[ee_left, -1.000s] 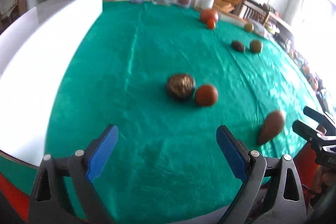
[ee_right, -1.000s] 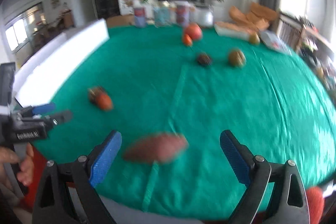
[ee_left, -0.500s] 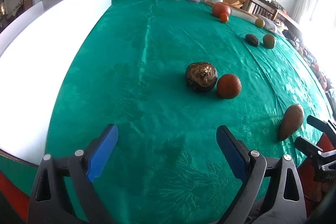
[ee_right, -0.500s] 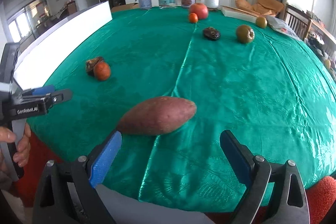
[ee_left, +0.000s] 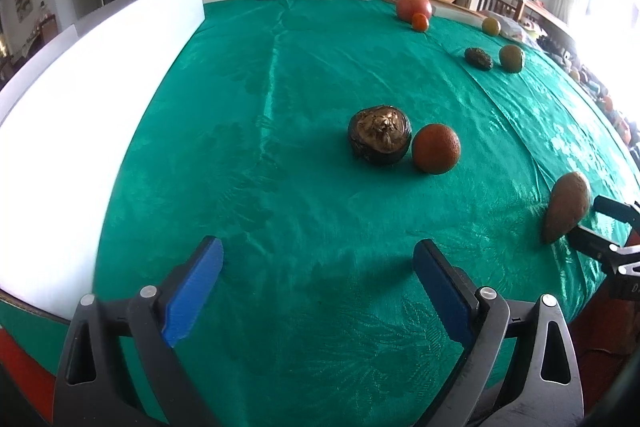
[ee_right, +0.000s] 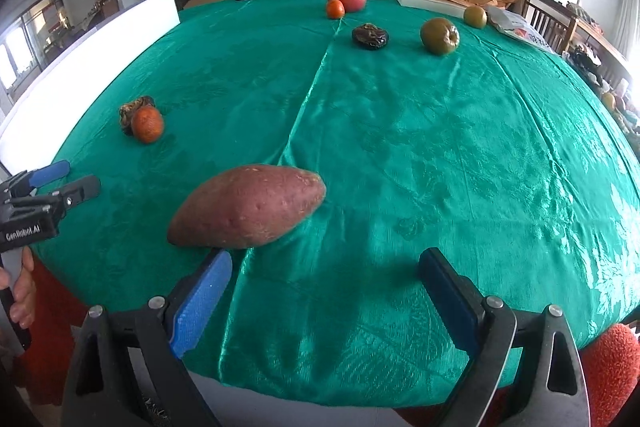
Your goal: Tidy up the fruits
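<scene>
Fruits lie scattered on the green-clothed bench (ee_right: 400, 147): a sweet potato (ee_right: 248, 207) near the front edge, just ahead of the right tool (ee_right: 324, 291), whose jaws stand wide and empty. The left tool (ee_left: 318, 291) is likewise wide open, holding nothing, with a dark round fruit (ee_left: 379, 141) touching an orange (ee_left: 436, 149) farther ahead. Judging from here, the potato sits left of the right tool's centre line, so a closing pad could nudge it and roll it off the edge. Where sorted fruits belong is not shown, and the far fruits are too small to identify.
</scene>
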`<action>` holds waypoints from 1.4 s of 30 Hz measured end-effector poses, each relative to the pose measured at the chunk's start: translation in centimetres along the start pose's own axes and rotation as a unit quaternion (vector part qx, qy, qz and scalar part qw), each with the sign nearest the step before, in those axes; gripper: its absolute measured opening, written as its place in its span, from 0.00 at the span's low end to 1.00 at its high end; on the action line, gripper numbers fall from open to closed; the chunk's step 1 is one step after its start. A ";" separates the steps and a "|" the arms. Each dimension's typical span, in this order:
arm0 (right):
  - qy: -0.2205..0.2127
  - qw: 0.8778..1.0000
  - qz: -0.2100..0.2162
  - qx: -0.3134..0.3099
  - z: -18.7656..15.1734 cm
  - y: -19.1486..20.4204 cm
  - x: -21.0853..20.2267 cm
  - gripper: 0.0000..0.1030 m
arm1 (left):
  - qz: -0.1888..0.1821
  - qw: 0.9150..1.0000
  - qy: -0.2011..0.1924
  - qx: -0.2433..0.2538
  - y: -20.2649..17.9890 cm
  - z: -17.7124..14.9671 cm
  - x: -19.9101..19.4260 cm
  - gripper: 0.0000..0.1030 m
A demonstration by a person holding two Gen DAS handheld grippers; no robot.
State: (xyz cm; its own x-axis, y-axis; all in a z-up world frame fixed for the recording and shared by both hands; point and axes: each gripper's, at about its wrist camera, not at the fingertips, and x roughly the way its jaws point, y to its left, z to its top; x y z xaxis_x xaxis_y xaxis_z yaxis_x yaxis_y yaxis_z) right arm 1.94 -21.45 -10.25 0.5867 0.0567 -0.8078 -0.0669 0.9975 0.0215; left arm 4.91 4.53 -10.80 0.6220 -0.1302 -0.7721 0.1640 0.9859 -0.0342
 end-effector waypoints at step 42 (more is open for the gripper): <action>-0.056 0.998 0.013 0.031 2.1 -0.8 1.0 0.92 | -0.040 0.998 -0.008 -0.045 1.6 0.4 -0.3 0.95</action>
State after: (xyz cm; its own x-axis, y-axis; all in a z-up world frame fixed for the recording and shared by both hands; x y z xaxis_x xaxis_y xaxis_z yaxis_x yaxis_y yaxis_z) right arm 4.24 -22.15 -9.86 0.6721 0.0844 -0.7356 -0.0358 0.9960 0.0816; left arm 5.30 6.08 -10.42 0.6213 -0.2106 -0.7547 0.1452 0.9775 -0.1533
